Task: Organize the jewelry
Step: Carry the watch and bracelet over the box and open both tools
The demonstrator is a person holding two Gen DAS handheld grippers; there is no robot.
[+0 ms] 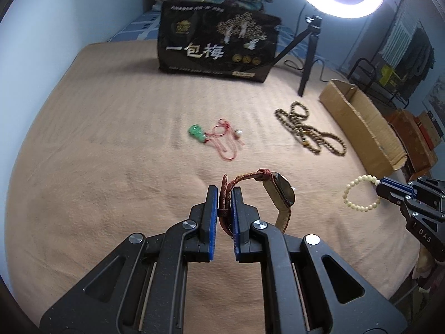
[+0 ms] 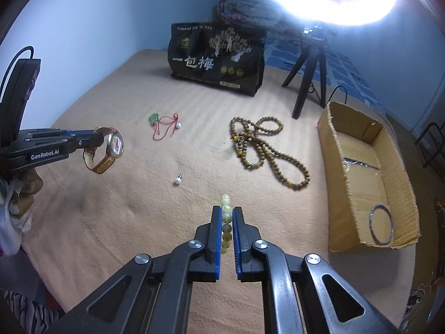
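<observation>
Where tan blanket (image 2: pixel 111 222) spreads | blue wall (image 2: pixel 97 14) | ring light (image 2: pixel 328 16)

A tan blanket (image 2: pixel 116 239) covered the bed and filled most of the frame. At its far end, top centre, stood a black printed bag (image 2: pixel 218 61), with a tripod (image 2: pixel 308 83) planted just to its right. Along the right edge lay an open cardboard box (image 2: pixel 345 183). Left of the box sprawled a long brown bead necklace (image 2: pixel 267 150). Further left lay a green pendant on red cord (image 2: pixel 162 125), and below it, apart, a single pearl stud (image 2: pixel 177 180).
</observation>
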